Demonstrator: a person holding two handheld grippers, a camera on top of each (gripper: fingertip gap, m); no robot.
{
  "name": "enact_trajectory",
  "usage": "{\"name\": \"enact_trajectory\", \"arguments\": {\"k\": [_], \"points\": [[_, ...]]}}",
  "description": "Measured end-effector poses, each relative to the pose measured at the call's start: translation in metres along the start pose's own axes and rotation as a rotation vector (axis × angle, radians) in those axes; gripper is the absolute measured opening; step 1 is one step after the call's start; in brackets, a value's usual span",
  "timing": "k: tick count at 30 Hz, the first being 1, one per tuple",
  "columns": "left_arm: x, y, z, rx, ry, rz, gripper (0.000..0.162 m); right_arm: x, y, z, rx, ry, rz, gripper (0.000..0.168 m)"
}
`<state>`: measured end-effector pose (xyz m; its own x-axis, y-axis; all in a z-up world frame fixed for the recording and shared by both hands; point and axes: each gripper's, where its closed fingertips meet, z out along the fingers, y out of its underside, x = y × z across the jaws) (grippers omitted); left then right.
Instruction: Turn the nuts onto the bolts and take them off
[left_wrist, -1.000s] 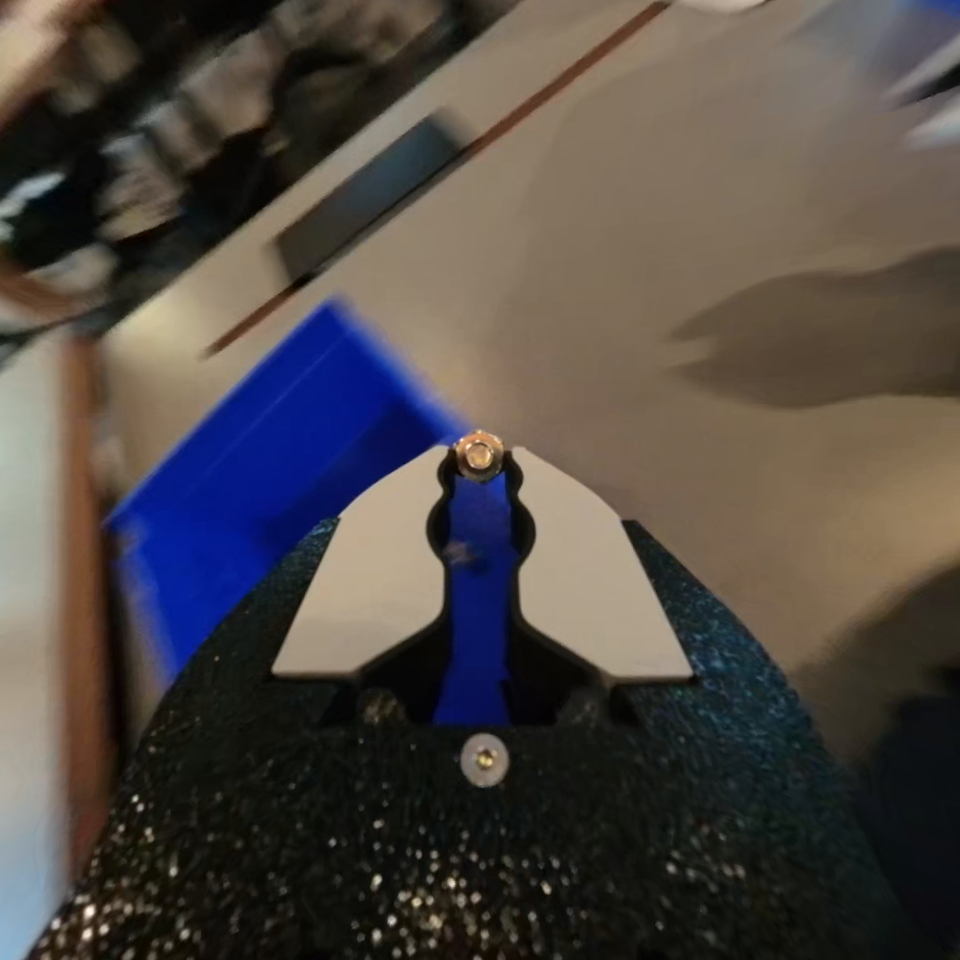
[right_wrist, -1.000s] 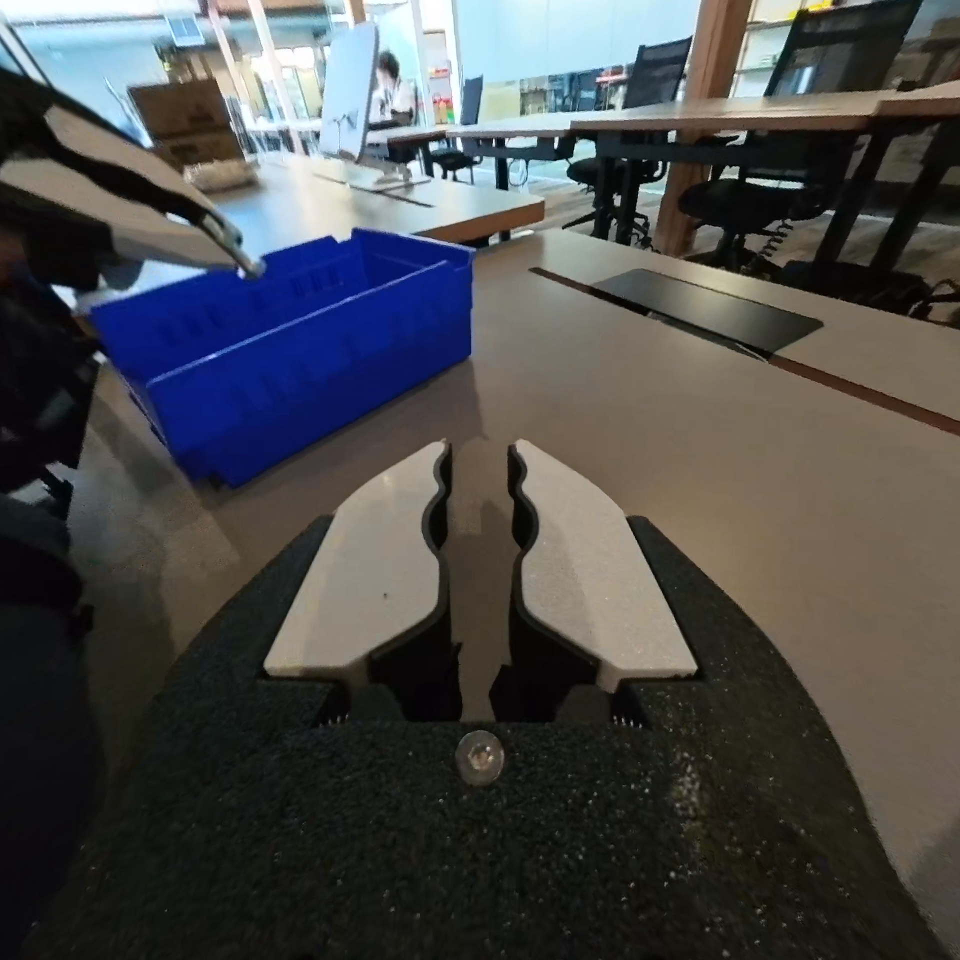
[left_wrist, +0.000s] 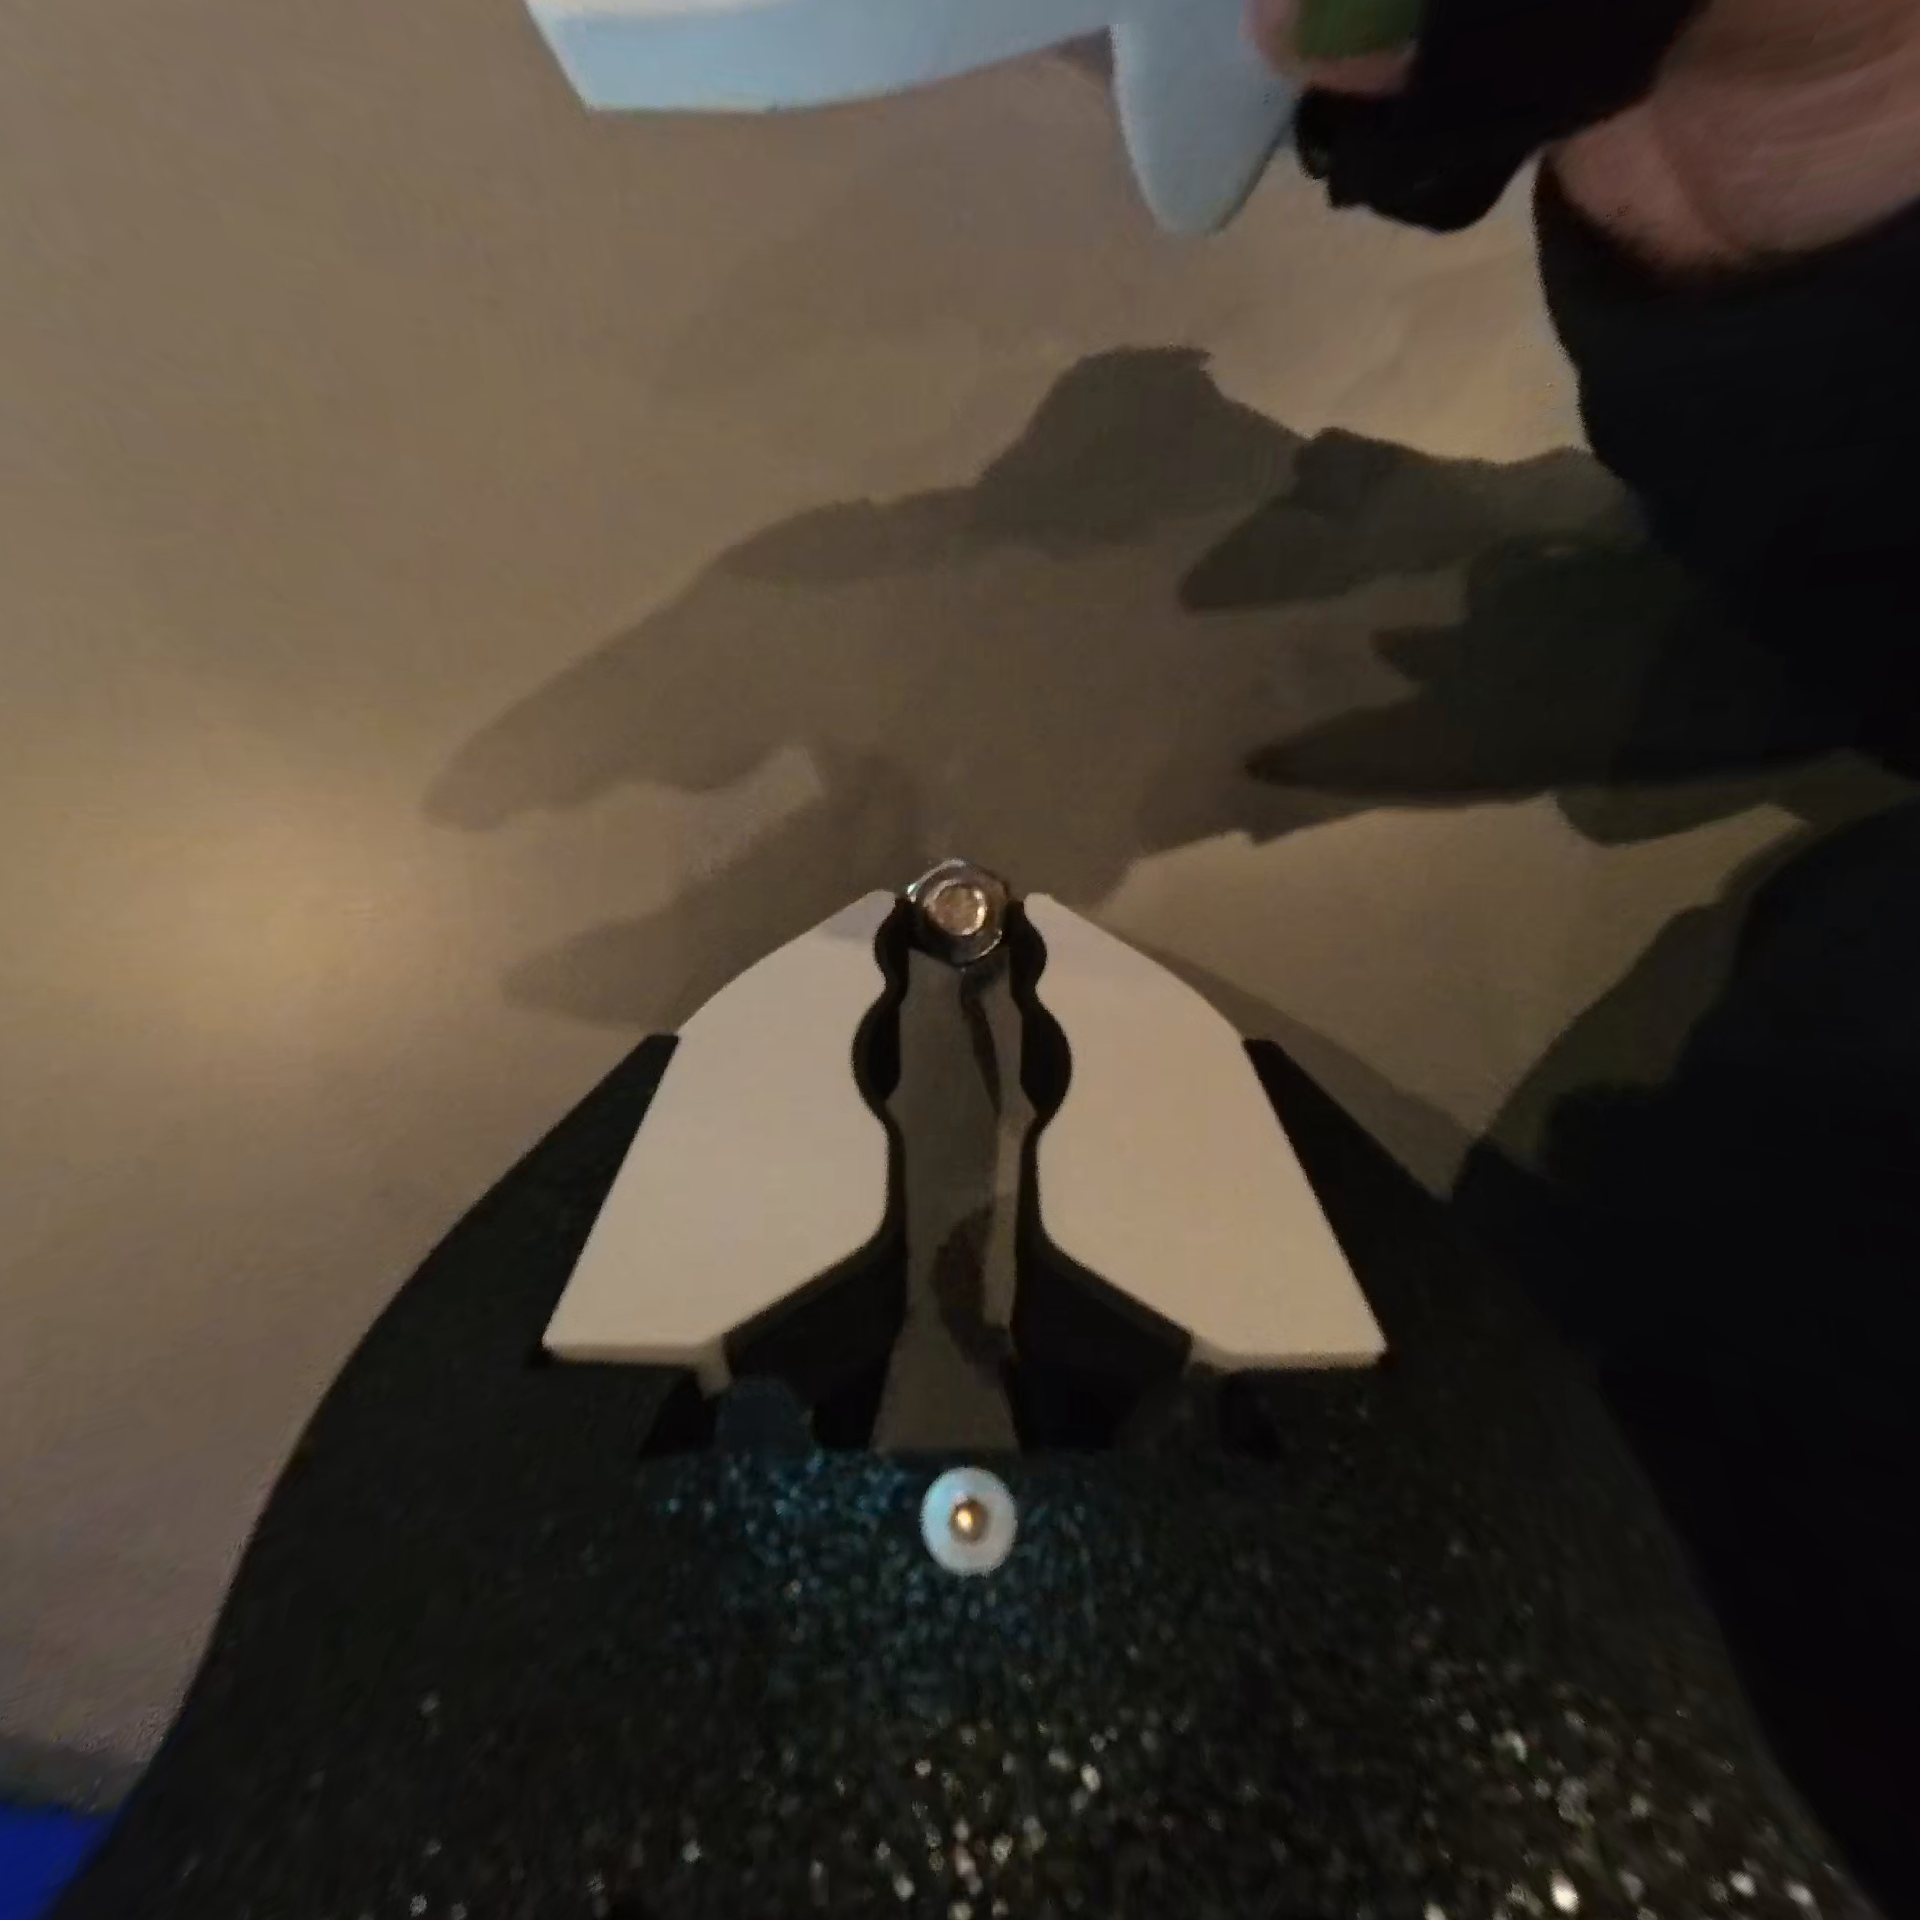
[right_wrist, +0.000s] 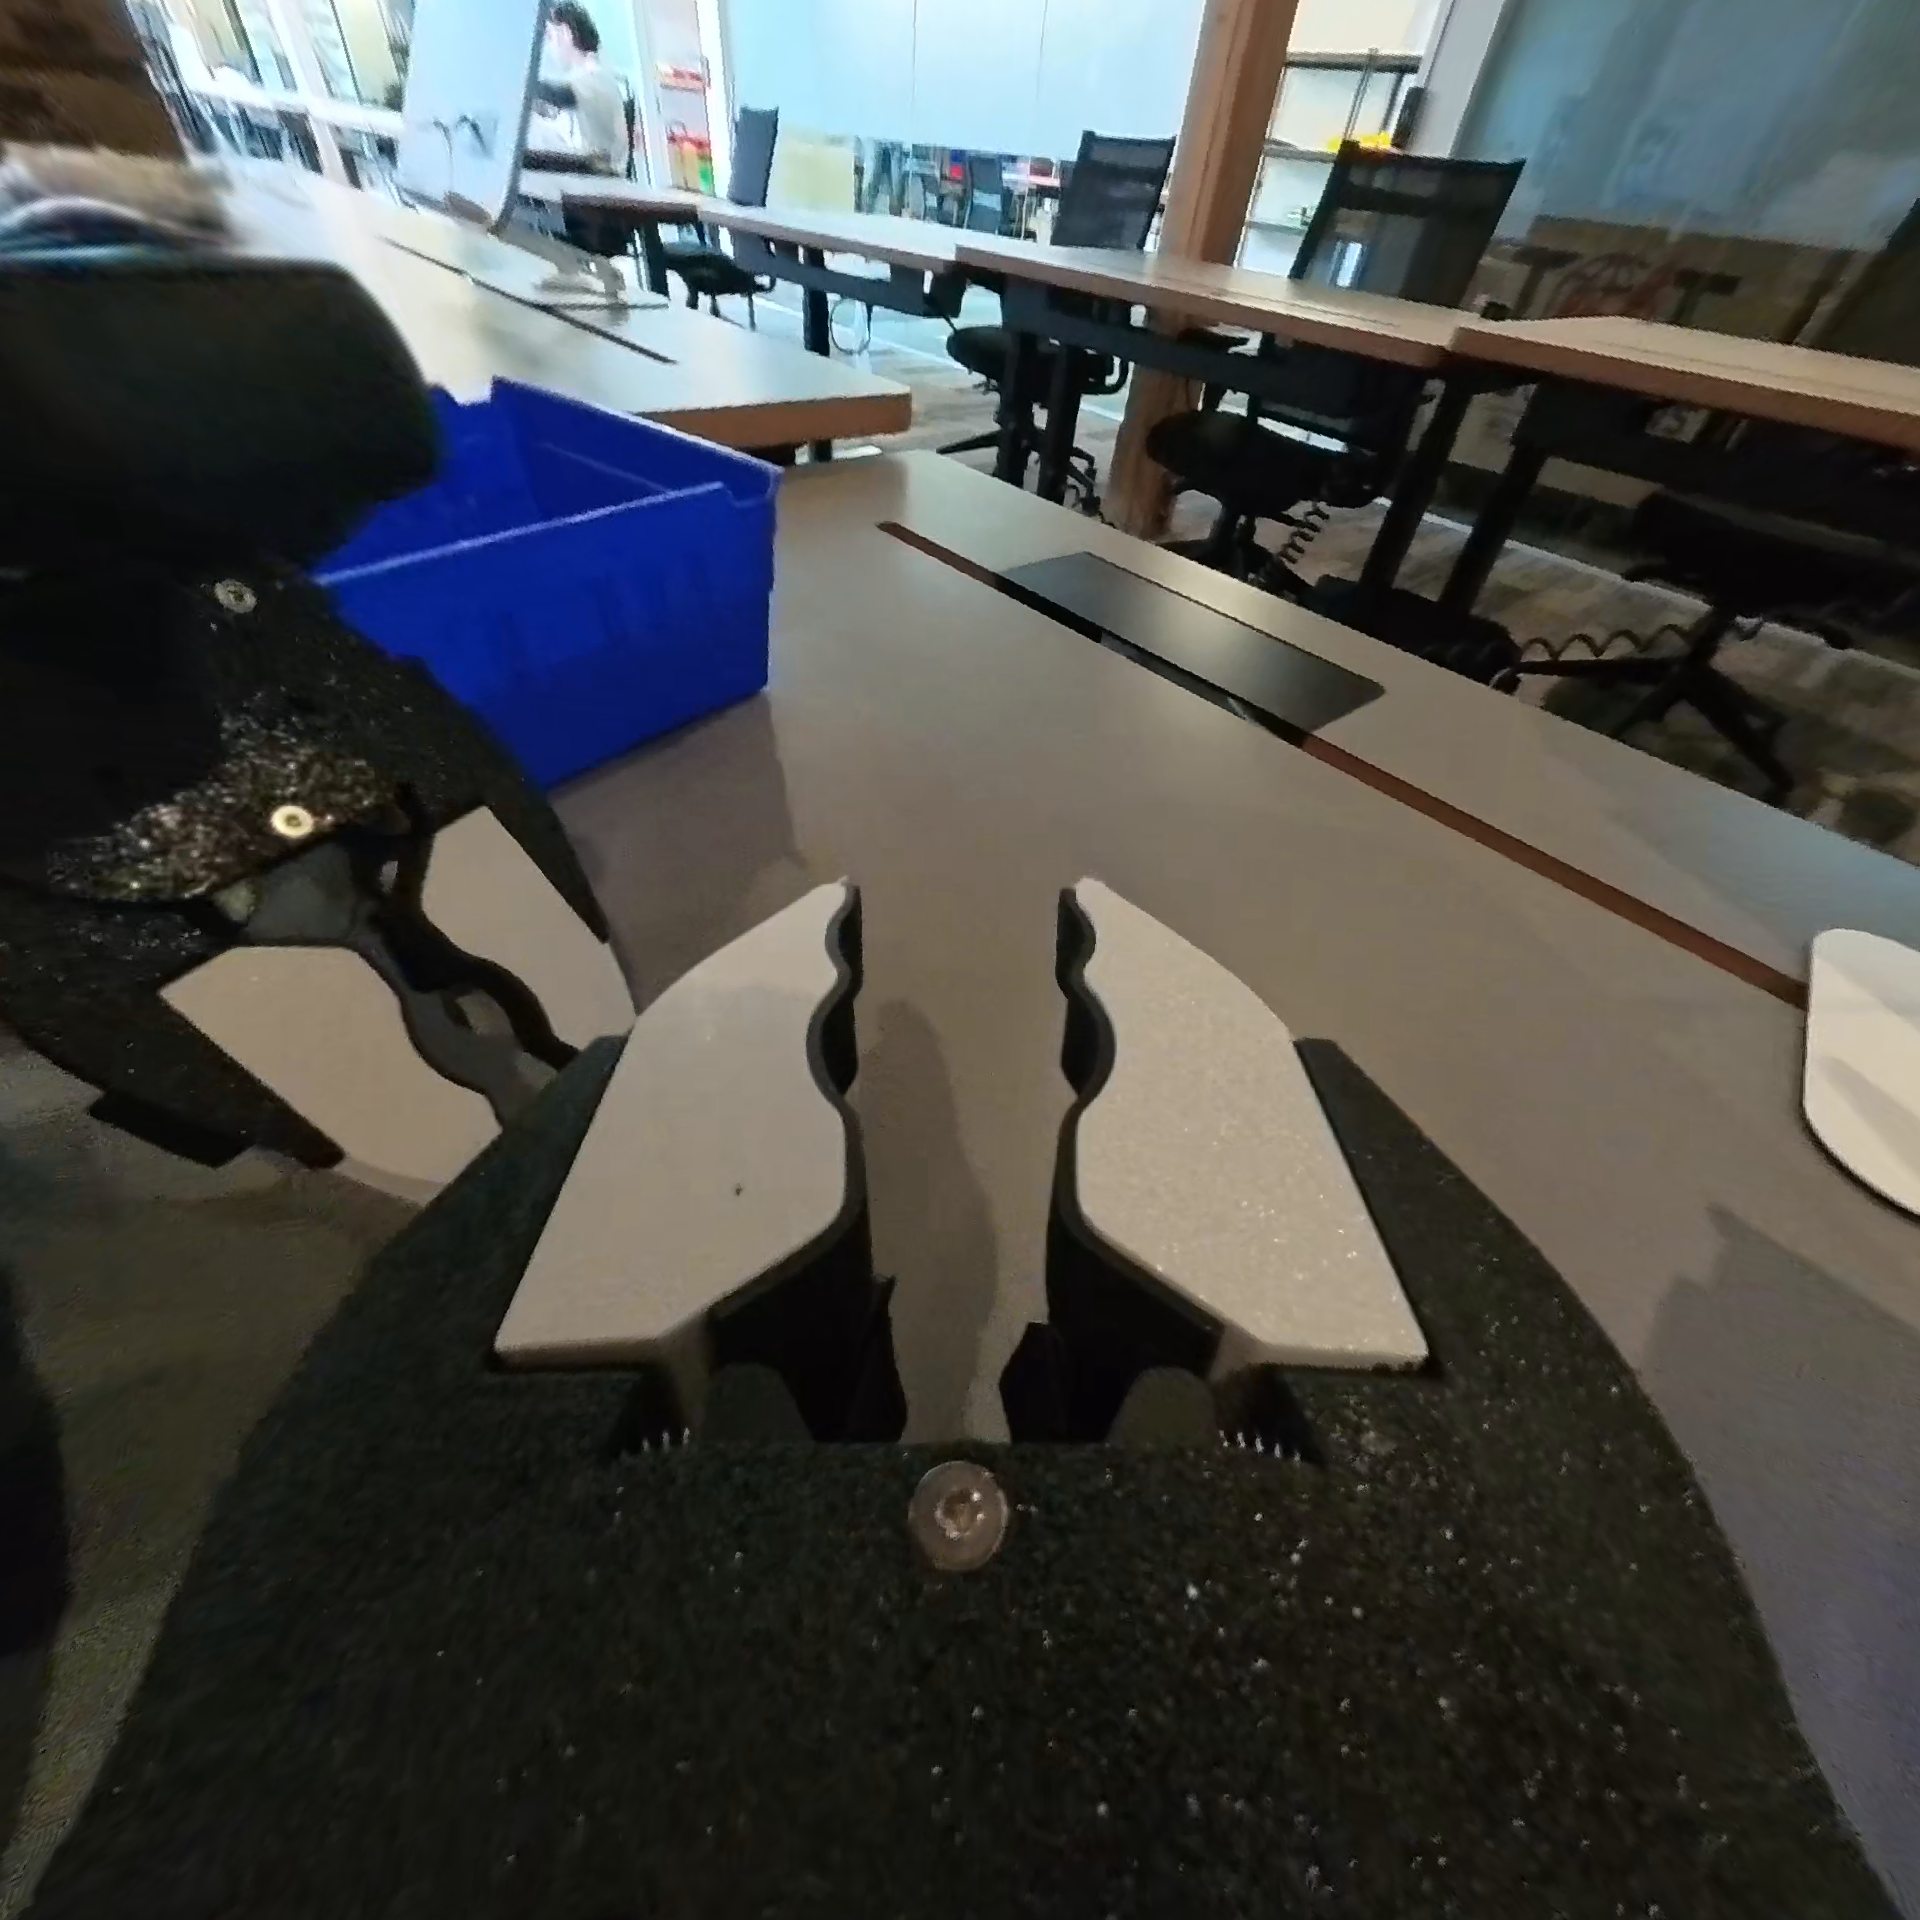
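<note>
Silvery hex-nutted bolt (left_wrist: 958, 916), seemingly end-on, is sitting pinched in the left gripper (left_wrist: 961, 920); the right gripper (right_wrist: 958, 904) is gaping empty beside it.

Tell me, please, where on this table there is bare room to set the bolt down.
The table lies bare ahead of the open right gripper, between the blue bin and the black panel. It is crowded at the left, where the left gripper, shut on the bolt, hangs beside the bin. A white object borders the right edge.
</note>
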<state>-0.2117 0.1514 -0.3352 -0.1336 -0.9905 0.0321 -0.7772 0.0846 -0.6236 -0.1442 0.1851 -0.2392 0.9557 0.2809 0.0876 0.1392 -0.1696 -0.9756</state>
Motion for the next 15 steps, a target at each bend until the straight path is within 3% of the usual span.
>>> {"name": "enact_trajectory", "arguments": {"k": [1, 9, 11, 15], "points": [[-0.002, 0.001, 0.002, -0.002, -0.006, -0.009, 0.017, -0.001, 0.001, 0.001, -0.012, 0.002, -0.018, 0.035], [-0.004, -0.002, 0.009, 0.051, 0.021, -0.026, 0.019, -0.001, 0.009, 0.005, -0.063, 0.033, -0.087, 0.035], [-0.001, -0.003, 0.009, 0.075, 0.045, -0.043, 0.040, -0.001, 0.009, 0.004, -0.061, 0.020, -0.089, 0.036], [-0.003, -0.012, -0.008, 0.233, 0.034, -0.042, 0.043, -0.016, 0.006, -0.002, -0.057, -0.115, -0.120, 0.035]]}}
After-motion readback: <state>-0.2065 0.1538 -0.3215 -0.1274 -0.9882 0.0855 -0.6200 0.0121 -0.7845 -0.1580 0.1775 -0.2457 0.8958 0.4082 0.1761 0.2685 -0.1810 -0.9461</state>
